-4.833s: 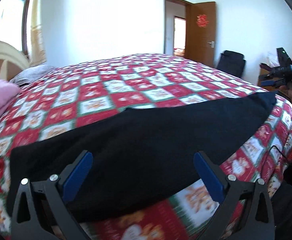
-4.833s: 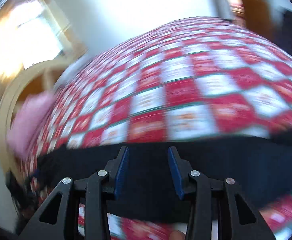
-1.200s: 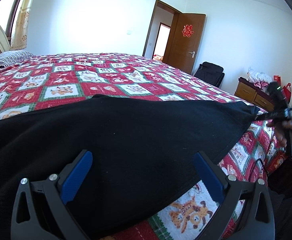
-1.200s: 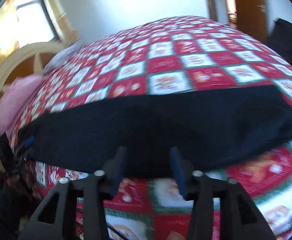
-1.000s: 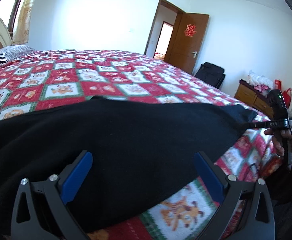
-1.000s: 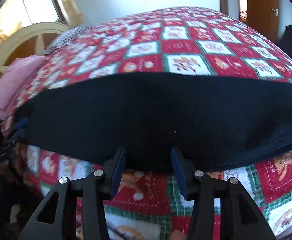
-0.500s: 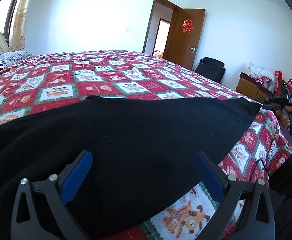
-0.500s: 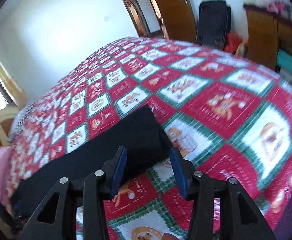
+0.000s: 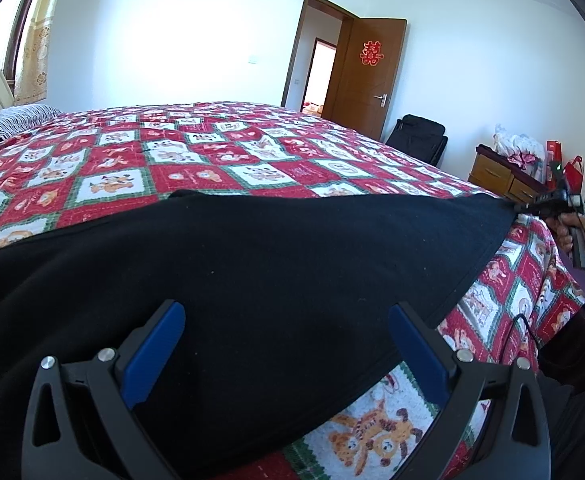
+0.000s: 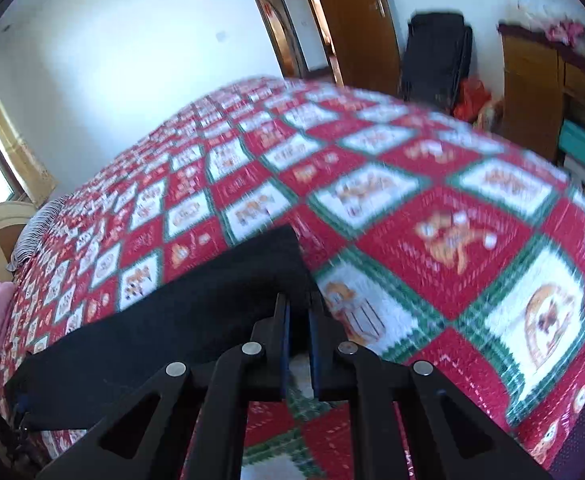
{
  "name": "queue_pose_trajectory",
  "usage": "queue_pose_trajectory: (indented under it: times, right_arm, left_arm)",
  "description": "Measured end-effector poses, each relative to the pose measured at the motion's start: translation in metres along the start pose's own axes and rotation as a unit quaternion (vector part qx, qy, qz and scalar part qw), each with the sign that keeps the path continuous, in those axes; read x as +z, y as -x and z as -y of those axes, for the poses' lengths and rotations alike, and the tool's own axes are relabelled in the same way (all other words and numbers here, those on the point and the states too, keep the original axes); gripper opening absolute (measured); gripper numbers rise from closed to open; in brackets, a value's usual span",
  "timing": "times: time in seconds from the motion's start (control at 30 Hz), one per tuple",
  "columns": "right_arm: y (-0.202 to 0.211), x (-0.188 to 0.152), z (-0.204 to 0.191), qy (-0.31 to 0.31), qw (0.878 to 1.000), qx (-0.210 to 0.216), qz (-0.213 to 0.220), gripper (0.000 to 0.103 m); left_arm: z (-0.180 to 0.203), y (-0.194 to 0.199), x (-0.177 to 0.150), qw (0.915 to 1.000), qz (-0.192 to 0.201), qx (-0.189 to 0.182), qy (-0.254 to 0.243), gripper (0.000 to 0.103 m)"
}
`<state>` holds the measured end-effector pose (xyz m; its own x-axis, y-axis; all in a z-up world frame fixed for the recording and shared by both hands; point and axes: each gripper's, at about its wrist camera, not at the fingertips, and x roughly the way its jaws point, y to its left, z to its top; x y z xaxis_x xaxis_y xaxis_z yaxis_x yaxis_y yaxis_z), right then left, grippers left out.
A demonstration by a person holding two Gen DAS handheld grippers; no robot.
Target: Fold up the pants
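left hand-held gripper (image 9: pixel 284 346): jaws spread wide, angled down, nothing pinched | right hand-held gripper (image 10: pixel 297 334): jaws nearly together, clamped on black cloth edge, tilted steeply down | hand (image 9: pixel 578 232): wrapped around right grip handle

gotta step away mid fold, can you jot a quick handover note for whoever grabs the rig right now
Right gripper: jaws shut on the far corner of the long black fabric pants, at the bed's foot end.
Left gripper: jaws wide open, hovering over the near end of the pants, gripping nothing.
Pants: laid out lengthwise in a long strip along the near edge of the red, white and green checkered quilt.
Done: pants spread flat, one end pinched.
Left: probably close the left gripper on its end, then bring one end over to the other to fold, and tidy the stack.
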<state>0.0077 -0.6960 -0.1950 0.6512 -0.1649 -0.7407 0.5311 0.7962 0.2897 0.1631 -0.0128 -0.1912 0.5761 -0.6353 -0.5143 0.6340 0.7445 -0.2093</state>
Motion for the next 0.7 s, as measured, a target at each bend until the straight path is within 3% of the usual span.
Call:
queue_pose_trajectory:
  times: [0.13,0.27,0.3,0.37,0.4,0.43,0.57,0.7]
  right_arm:
    - [0.008,-0.006,0.001,0.007,1.0,-0.01,0.005,0.014]
    - [0.035,-0.005,-0.022,0.042,0.996,-0.051,0.052,0.017]
    - [0.039,-0.005,-0.03,0.052,0.996,-0.042,0.059,0.019]
    - [0.042,-0.007,-0.057,0.077,0.995,0.005,0.062,0.033]
    - [0.038,-0.009,-0.071,0.091,0.994,0.032,0.055,0.047]
    - [0.035,-0.012,-0.081,0.101,0.992,0.05,0.049,0.054]
    - [-0.001,-0.038,-0.145,0.156,0.978,0.141,-0.007,0.053]
    - [-0.034,-0.07,-0.181,0.174,0.967,0.176,-0.062,0.053]
  left_arm:
    - [0.0,0.001,0.001,1.0,-0.004,0.004,0.0,0.103]
    - [-0.003,0.013,0.004,0.9996,-0.004,0.023,0.018,0.103]
    - [-0.004,0.017,0.004,0.9993,0.0,0.031,0.021,0.103]
    - [-0.009,0.031,0.006,0.9984,0.016,0.05,0.024,0.103]
    - [-0.012,0.036,0.006,0.9976,0.022,0.06,0.025,0.103]
    - [-0.016,0.042,0.006,0.9967,0.025,0.072,0.027,0.103]
    - [-0.044,0.053,-0.001,0.9909,0.013,0.125,0.048,0.103]
    - [-0.069,0.055,-0.015,0.9844,-0.008,0.157,0.078,0.103]
